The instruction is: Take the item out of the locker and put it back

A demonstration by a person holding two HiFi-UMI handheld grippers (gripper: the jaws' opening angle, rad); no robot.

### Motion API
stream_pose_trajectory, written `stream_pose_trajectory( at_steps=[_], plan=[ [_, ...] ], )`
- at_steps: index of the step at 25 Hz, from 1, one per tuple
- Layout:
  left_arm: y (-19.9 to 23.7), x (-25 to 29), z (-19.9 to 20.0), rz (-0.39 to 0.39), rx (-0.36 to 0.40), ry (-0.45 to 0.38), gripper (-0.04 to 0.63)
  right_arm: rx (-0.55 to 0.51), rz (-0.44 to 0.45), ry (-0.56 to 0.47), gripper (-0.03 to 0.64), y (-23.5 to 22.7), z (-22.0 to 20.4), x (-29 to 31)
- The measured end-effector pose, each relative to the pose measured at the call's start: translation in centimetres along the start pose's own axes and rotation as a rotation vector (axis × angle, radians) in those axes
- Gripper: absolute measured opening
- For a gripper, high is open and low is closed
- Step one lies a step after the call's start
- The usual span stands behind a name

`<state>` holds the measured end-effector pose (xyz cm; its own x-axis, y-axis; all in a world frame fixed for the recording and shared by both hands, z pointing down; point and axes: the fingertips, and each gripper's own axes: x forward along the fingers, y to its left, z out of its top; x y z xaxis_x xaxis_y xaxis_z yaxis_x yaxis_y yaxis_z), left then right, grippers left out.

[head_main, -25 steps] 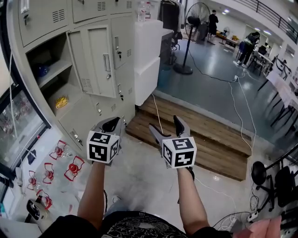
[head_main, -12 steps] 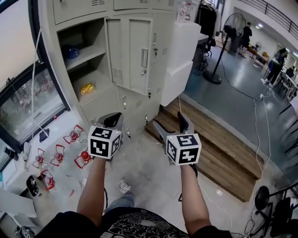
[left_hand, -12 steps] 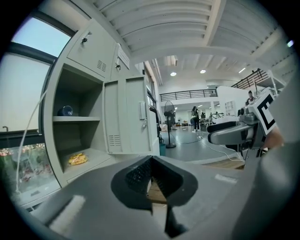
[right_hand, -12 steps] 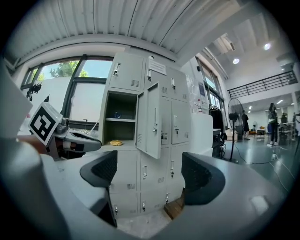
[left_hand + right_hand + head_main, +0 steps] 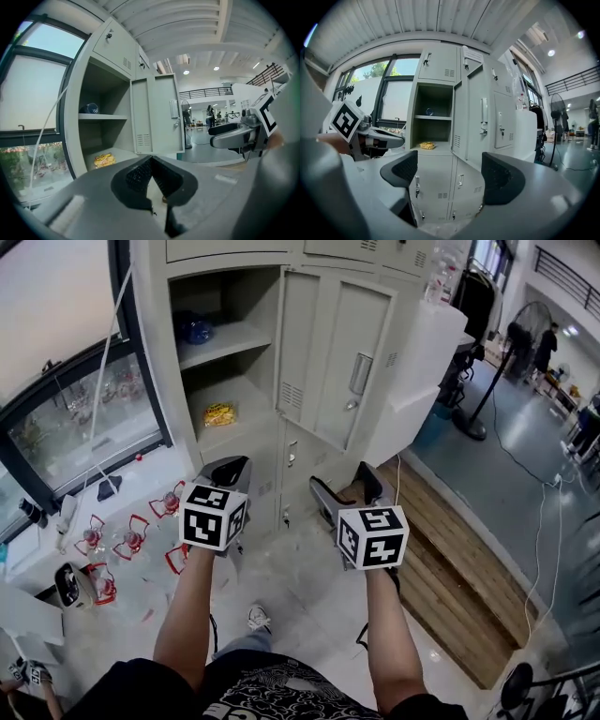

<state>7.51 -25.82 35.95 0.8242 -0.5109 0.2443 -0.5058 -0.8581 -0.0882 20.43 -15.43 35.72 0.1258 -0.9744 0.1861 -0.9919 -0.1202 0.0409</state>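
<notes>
While both hand-held grippers hang in front of the tall pale-grey metal locker (image 5: 309, 277), neither one touches it. Left gripper (image 5: 225, 471): its black ribbed fingers (image 5: 136, 173) meet at their tips, with nothing held between them (left gripper view (image 5: 151, 161)). Right gripper (image 5: 343, 486): its fingers (image 5: 401, 171) stand well apart and empty, and the lower locker doors show in the gap between them (right gripper view (image 5: 450, 176)). Each gripper carries a white cube with black square markers, and a bare forearm runs back from each toward the person.

One compartment of the locker is open, its grey louvred door (image 5: 333, 362) swung out to the right. A shelf splits the compartment in two. A small yellow crinkled packet (image 5: 218, 413) lies on the compartment's floor, below the shelf and near the front edge, well apart from both grippers; it shows also in the left gripper view (image 5: 104, 160) and in the right gripper view (image 5: 426, 146). A dark blue rounded object (image 5: 194, 329) sits on the shelf above, toward the back.

Left of the locker a dark-framed window (image 5: 75, 418) reaches down to a pale ledge. Several small red-and-white objects (image 5: 131, 540) lie there; their kind cannot be told. To the right, a brown wooden plank platform (image 5: 459, 568) borders the grey floor.
</notes>
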Motion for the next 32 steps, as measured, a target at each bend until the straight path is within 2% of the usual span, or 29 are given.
stream_pose_trajectory(
  at_steps=[9,18,25,32],
  plan=[
    [8.3,1.5,0.5,0.108,-0.041,-0.006,0.000,-0.029,0.127,0.015,0.431,3.5,2.5,9.2],
    [15.1,-0.7,-0.8,0.250,-0.095,0.011,0.000,-0.057,0.282,0.027,0.423,9.1,3.7,16.2],
    [18.7,-2.2,-1.8,0.314,-0.133,0.014,0.000,-0.076,0.349,0.045,0.417,12.8,3.7,19.6],
    [21.2,-1.5,-2.8,0.344,-0.131,0.033,0.000,-0.082,0.375,0.086,0.392,13.4,2.5,23.3]
  ],
)
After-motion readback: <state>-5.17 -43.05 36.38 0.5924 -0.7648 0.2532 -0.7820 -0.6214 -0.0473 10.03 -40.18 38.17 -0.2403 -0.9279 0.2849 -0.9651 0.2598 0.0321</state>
